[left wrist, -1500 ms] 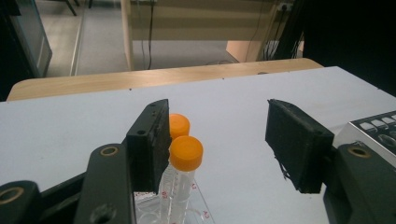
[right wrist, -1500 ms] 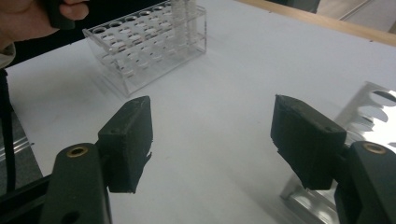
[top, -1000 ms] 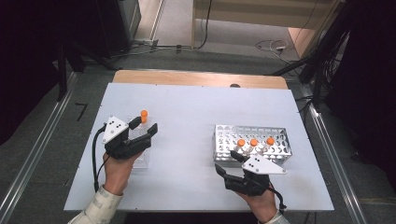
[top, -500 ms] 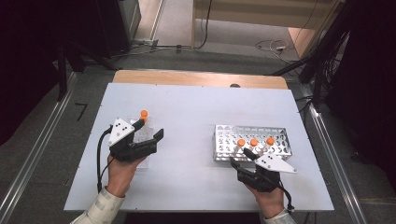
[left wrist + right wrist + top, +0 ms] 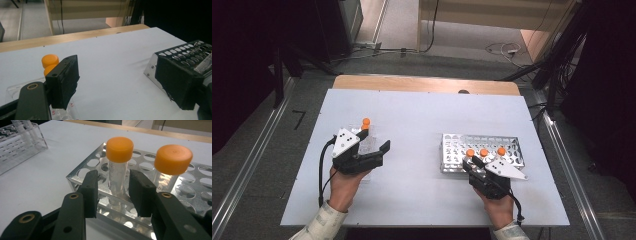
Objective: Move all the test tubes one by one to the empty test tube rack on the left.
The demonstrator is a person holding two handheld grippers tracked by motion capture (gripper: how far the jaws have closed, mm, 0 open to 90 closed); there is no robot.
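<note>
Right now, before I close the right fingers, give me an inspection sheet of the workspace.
Surface: white table, flat, bare in the middle.
Job's things: metal rack holding three orange-capped tubes; clear rack at the left with one capped tube.
Clutter: nothing seen.
Grippers: left gripper open beside the clear rack, nothing between its fingers; right gripper has just been closing, fingers either side of the leftmost tube, gaps showing, not yet gripping.
Cables: black cable loops from the left gripper; more cables on the floor behind.
Surroundings: grey floor, wooden board at the table's far edge, dark curtains.
</note>
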